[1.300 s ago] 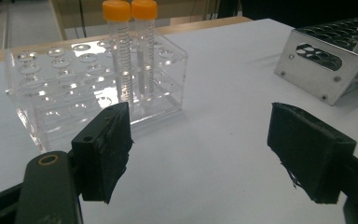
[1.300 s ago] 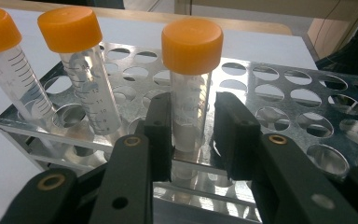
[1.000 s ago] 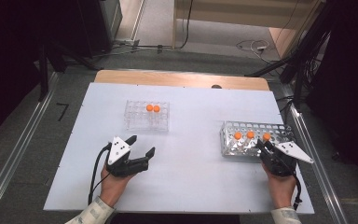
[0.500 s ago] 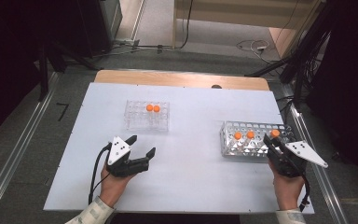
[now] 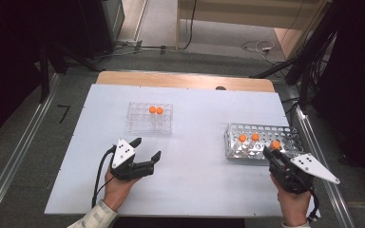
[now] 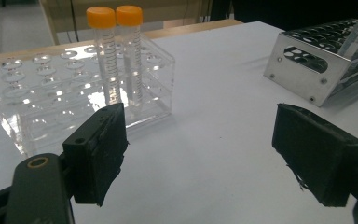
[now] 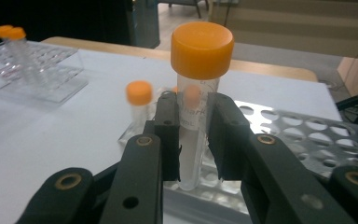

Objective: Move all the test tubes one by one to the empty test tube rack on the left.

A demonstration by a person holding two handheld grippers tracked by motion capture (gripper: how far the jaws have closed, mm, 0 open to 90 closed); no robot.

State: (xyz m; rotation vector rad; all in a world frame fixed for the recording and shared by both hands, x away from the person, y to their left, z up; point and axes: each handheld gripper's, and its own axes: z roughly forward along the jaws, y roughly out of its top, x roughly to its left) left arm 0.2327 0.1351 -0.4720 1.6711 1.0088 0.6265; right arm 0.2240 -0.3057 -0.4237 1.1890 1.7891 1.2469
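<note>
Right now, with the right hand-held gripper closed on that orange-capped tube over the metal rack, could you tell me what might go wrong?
1. The right hand-held gripper pinches the tube on its smooth clear wall below the cap, so it might slip or tilt.
2. The tube's lower end sits close to the metal rack; it could catch on a hole rim.
3. Two capped tubes stand nearby in the rack and could be knocked.
</note>
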